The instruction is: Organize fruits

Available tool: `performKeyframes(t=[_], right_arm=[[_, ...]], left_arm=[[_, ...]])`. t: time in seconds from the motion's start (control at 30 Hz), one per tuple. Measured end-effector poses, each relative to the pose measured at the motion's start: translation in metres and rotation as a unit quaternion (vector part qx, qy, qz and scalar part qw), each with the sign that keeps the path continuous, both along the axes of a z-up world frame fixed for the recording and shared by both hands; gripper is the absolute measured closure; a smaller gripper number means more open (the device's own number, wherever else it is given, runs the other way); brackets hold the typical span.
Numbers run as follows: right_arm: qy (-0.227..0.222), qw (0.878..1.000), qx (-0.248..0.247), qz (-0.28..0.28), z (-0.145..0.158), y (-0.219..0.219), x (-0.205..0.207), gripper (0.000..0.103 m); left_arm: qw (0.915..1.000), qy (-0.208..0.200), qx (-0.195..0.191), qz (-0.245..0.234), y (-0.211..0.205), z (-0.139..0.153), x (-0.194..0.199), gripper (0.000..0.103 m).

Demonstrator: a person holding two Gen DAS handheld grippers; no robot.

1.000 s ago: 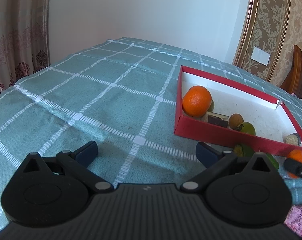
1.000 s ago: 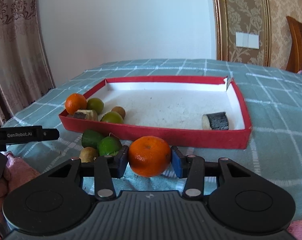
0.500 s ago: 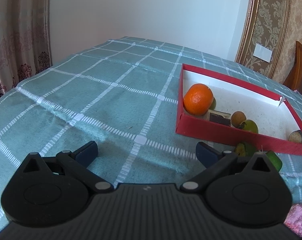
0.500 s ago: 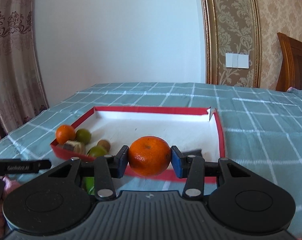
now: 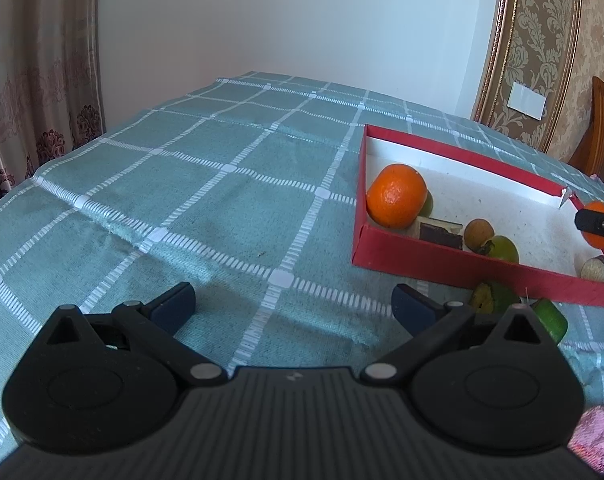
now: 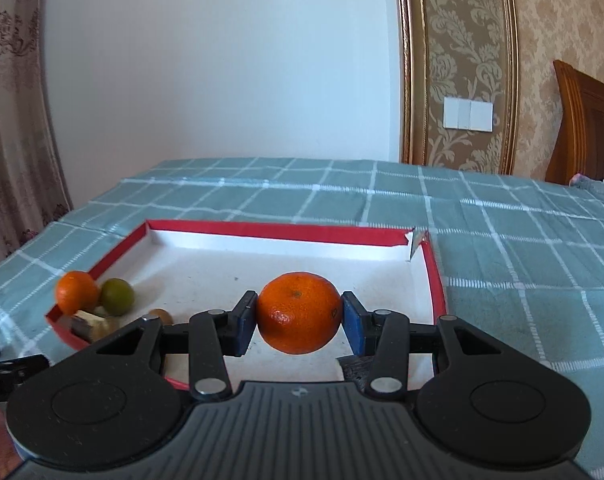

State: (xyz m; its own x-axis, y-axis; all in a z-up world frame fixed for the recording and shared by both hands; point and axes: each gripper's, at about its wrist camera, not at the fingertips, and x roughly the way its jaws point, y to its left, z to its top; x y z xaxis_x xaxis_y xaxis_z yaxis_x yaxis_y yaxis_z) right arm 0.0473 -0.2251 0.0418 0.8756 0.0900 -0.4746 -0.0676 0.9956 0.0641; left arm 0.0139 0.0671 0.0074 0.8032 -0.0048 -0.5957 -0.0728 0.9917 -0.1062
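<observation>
My right gripper (image 6: 299,314) is shut on an orange tangerine (image 6: 299,312) and holds it above the red tray (image 6: 269,229); it also shows at the right edge of the left wrist view (image 5: 598,224). In the tray's near left corner lie another tangerine (image 5: 397,195), a green fruit (image 6: 117,297), a small brown fruit (image 5: 478,232) and a cut dark piece (image 5: 440,233). My left gripper (image 5: 293,304) is open and empty over the tablecloth, left of the tray. Green fruits (image 5: 550,319) lie on the cloth outside the tray.
A teal checked tablecloth (image 5: 205,184) covers the table. A cut round piece (image 5: 595,269) lies at the tray's right side. A pink cloth (image 5: 594,428) is at the near right. A wooden chair (image 6: 582,128) stands behind the table.
My right gripper has lifted the tangerine from the cloth in front of the tray and carried it forward over the tray. My left gripper has stayed nearly still.
</observation>
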Motion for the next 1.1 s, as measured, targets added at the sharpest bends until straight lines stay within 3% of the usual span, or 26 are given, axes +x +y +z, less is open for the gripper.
performKeyframes(t=[0.5,0.57,0.67,1.03,1.1], right_arm=[[0.036,0.999,-0.014,-0.006,-0.026,0.000,0.021,0.059],[0.038,0.999,-0.016,0.000,-0.026,0.001,0.022,0.052],[0.037,0.999,-0.015,-0.009,-0.026,-0.001,0.019,0.031],[-0.007,0.999,0.036,-0.033,-0.015,-0.039,-0.037,0.031],[-0.013,0.998,0.040,-0.046,-0.017,-0.048,-0.050,0.026]], left_arm=[[0.9999,0.006,0.010,0.001,-0.003,-0.001,0.002,0.000],[0.9999,0.007,0.012,0.001,-0.003,-0.001,0.002,0.000],[0.9999,0.007,0.013,0.003,-0.004,-0.001,0.002,0.000],[0.9997,0.008,0.020,0.010,-0.005,0.000,0.001,0.000],[0.9997,0.008,0.022,0.011,-0.007,0.000,0.001,0.000]])
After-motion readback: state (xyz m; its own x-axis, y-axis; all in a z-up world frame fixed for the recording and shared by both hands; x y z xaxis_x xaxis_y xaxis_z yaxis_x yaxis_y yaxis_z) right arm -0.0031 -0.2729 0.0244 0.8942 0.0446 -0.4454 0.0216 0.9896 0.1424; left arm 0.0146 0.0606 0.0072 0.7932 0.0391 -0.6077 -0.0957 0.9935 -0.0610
